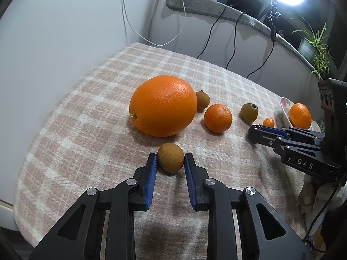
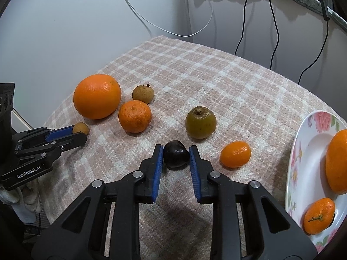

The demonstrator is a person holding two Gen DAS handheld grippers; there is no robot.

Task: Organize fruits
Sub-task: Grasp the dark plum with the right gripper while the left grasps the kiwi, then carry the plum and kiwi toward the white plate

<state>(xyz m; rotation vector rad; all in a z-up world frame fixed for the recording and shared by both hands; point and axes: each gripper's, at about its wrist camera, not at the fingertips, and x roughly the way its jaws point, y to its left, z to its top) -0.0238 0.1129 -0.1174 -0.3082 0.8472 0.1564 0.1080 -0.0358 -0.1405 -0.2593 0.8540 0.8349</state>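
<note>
The left gripper (image 1: 170, 159) is closed to a narrow gap on a small brown fruit (image 1: 170, 160), its blue pads pressed against both sides while the fruit sits on the checked cloth (image 1: 86, 112). This fruit lies just in front of the big orange (image 1: 162, 105), on the near side of it and not touching it.

The right gripper (image 2: 175, 155) is likewise narrowed, its pads pressing on a dark cherry-like fruit (image 2: 175, 157) that rests on the cloth. Taking the big orange (image 2: 97, 96) as the mark again, the dark fruit lies well to its right and nearer the camera. Just right of the dark fruit sits a kumquat (image 2: 235, 154), apart from the pads.

Farther out, a mandarin (image 2: 134, 116) lies just to the right of the big orange, close but apart. A greenish-brown fruit (image 2: 200, 122) with a stem end stands further right of it, beyond the dark fruit. Behind the mandarin, at the big orange's right shoulder, is a second small brown fruit (image 2: 143, 94).

Far right of the big orange, at the cloth's edge, a flowered plate (image 2: 303, 151) holds two orange fruits: a larger one (image 2: 337, 162) and a small mandarin (image 2: 318, 215) with its stalk showing.
</note>
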